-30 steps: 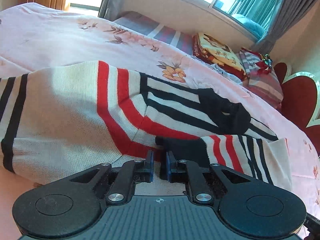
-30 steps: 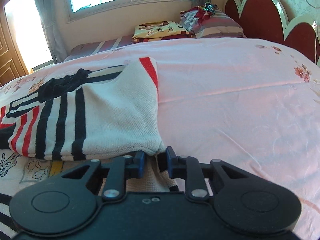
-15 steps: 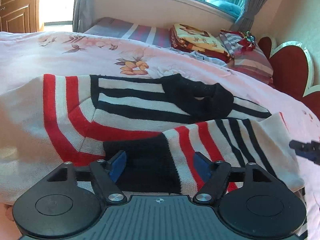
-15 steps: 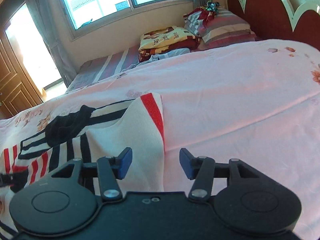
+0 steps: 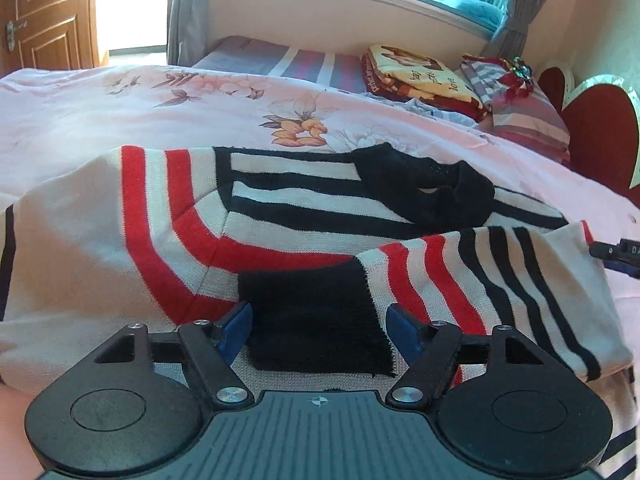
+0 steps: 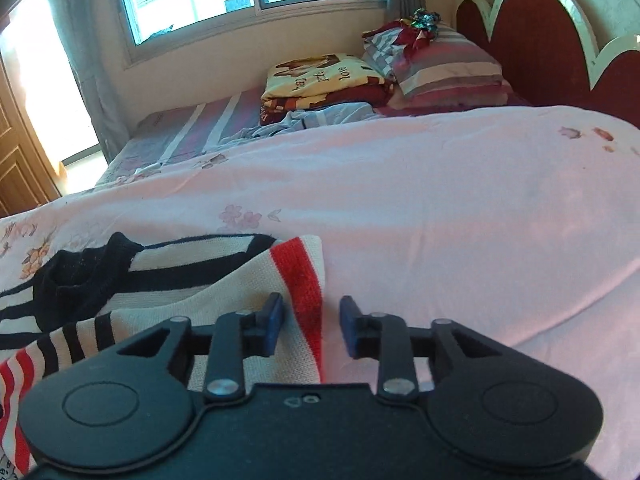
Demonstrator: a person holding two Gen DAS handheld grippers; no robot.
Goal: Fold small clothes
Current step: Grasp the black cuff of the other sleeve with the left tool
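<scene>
Red, black and cream striped knit sweater lies on pink floral bedspread. Left gripper spread over black cuff; right gripper closing, unpinched, around red-banded edge. Risk: snagging disturbs the fold.

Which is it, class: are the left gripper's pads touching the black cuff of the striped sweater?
Apart. The left wrist view shows the left gripper open, with sweater showing between each pad and the black cuff.

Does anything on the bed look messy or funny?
The striped sweater looks neatly folded. Only the light blue cloth looks messy: it lies crumpled on the bed beside the folded blanket.
</scene>
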